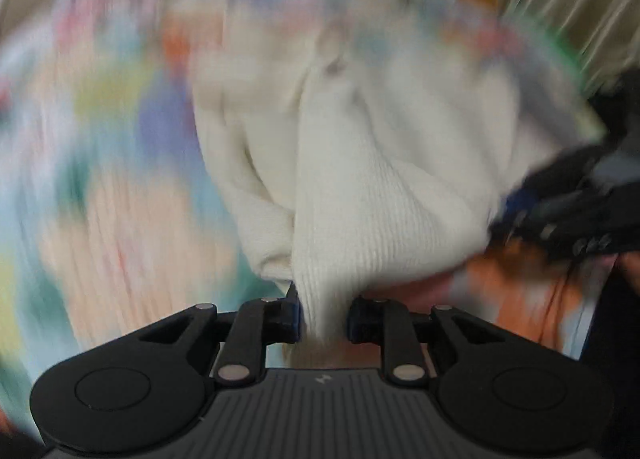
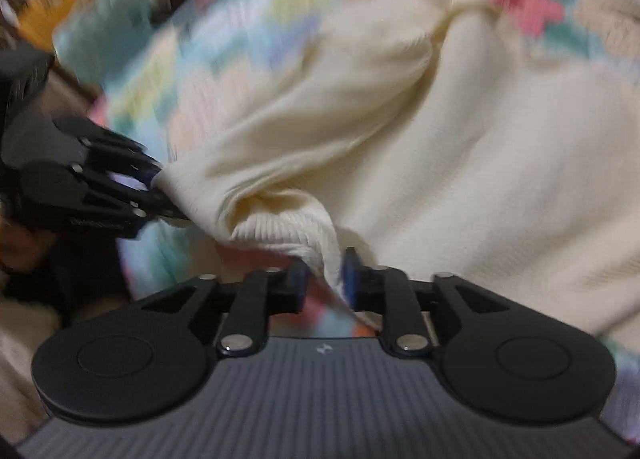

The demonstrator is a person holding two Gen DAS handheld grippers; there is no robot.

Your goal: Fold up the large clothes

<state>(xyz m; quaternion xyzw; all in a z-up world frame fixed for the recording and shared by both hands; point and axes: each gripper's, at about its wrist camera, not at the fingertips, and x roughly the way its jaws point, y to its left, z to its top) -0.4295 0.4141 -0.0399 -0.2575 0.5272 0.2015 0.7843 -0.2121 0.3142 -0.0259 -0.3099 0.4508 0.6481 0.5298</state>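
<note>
Cream ribbed sweater (image 1: 360,163) pinched in jaws of both left gripper (image 1: 323,313) and right gripper (image 2: 325,279) above colourful bedspread (image 1: 100,147), blurred; hem likely slipping if tugged apart.

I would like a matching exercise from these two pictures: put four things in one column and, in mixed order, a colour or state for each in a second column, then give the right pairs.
Things:
1. cream knit sweater
2. bed cover
3. left tool
4. right tool

Colour or state:
A. many pastel colours, lies under the garment
B. shut on ribbed cloth, seen in the right wrist view
C. pale, ribbed, held at two places
D. shut on ribbed cloth, seen in the left wrist view

Pairs: 1-C, 2-A, 3-D, 4-B
</note>
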